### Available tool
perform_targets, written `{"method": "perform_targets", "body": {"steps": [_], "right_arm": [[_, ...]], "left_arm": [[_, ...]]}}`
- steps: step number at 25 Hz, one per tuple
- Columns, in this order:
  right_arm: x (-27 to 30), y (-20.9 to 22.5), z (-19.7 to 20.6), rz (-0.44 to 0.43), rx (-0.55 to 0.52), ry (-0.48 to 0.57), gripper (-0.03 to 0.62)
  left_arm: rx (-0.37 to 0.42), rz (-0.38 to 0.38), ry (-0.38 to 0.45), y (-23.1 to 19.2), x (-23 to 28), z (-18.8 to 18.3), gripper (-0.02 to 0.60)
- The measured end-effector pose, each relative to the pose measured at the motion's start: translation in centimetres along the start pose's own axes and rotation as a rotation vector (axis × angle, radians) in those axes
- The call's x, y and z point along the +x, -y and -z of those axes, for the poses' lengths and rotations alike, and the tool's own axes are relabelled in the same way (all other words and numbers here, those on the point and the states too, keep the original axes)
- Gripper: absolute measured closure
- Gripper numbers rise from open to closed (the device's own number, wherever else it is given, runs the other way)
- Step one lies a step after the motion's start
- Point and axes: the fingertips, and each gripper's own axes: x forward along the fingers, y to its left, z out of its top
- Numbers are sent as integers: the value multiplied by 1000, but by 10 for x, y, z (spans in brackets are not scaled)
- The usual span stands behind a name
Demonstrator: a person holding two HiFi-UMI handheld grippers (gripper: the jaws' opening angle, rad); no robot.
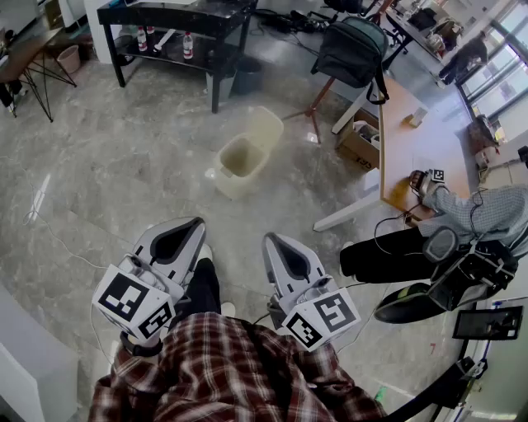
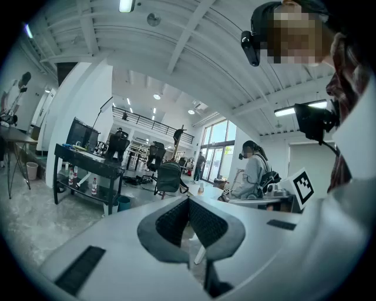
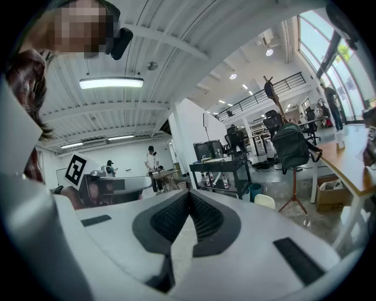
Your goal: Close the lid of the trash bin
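A cream trash bin (image 1: 240,165) stands on the marble floor a few steps ahead of me, its lid (image 1: 264,128) tipped up and open at the far side. A bit of the cream bin (image 3: 264,201) also peeks over the right jaw in the right gripper view. My left gripper (image 1: 195,224) and right gripper (image 1: 271,241) are held close to my body, side by side, well short of the bin. Both are shut with nothing between the jaws, whose tips meet in the left gripper (image 2: 189,200) view and the right gripper (image 3: 189,194) view.
A black table (image 1: 177,18) with bottles stands behind the bin. To the right are a backpack (image 1: 353,49) on a stand, a cardboard box (image 1: 360,142) and a wooden desk (image 1: 408,140). A seated person (image 1: 462,216) is at the right. A white cabinet (image 1: 29,363) sits near left.
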Motion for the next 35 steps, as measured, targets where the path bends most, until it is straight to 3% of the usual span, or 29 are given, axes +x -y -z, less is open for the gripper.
{"method": "perform_targets", "body": {"steps": [11, 15, 26, 35], "right_arm": [[159, 78, -57, -2, -55, 2, 582], [190, 90, -53, 23, -26, -31, 582], [254, 152, -46, 50, 34, -96, 582], [323, 256, -79, 66, 49, -100, 582]], "left_arm": [[22, 53, 32, -122, 113, -59, 571], [6, 55, 12, -155, 128, -64, 571], [-45, 40, -58, -218, 193, -53, 569], [-48, 70, -98, -261, 311, -71, 569]]}}
